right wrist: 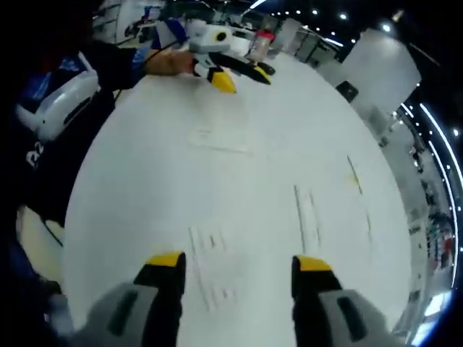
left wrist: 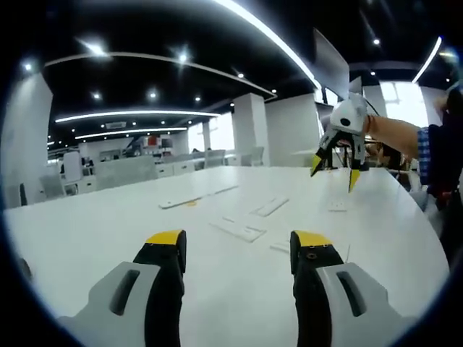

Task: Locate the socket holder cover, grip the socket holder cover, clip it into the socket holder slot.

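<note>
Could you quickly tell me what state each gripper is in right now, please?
Left gripper: open, holding nothing, above the white table.
Right gripper: open, holding nothing, above the table.

You're working over a white table — white socket-holder strips are blending in, and your grey grippers are showing yellow-tipped black jaws.

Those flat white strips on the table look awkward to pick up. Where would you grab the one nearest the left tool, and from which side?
The nearest white strip lies flat on the white table, long and thin. I'd probably come straight down from above and pinch across its narrow width, near the middle so it stays level. The left tool is open above the table with nothing in it.
</note>
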A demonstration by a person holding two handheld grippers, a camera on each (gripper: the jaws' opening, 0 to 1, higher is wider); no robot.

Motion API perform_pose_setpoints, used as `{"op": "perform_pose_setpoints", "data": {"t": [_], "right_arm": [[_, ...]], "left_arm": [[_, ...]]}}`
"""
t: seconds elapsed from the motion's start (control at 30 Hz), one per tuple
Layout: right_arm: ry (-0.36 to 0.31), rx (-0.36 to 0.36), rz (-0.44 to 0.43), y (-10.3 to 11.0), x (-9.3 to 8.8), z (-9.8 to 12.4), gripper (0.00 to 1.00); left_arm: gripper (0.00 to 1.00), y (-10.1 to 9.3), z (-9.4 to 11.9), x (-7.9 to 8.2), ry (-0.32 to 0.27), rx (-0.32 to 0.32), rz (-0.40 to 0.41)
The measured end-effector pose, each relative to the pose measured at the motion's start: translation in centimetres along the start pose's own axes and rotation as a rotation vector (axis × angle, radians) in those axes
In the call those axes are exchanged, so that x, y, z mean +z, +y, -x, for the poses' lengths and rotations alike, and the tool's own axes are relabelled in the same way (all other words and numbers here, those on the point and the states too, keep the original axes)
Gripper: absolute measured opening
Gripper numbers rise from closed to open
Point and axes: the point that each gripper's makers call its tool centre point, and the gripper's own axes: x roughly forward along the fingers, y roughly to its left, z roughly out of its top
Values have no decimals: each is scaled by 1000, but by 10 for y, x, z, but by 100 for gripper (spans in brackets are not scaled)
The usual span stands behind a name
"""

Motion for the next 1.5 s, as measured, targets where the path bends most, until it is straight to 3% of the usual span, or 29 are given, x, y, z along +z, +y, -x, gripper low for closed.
{"op": "perform_pose_setpoints", "data": {"t": [0.33,0.6,1.17,1.5], "right_arm": [[162,138,73,20,-11,-8,54],[305,212,110,24,-26,-14,47],[338,279,166,22,-16,-23,34],[367,300,173,24,-16,-23,34]], "left_arm": [[58,-1,-1,-3,16,-11,-2],[58,0,-2,-5,23,-11,-3],[58,0,-6,-9,42,-32,0],[58,0,-6,-9,47,-32,-3]]}}
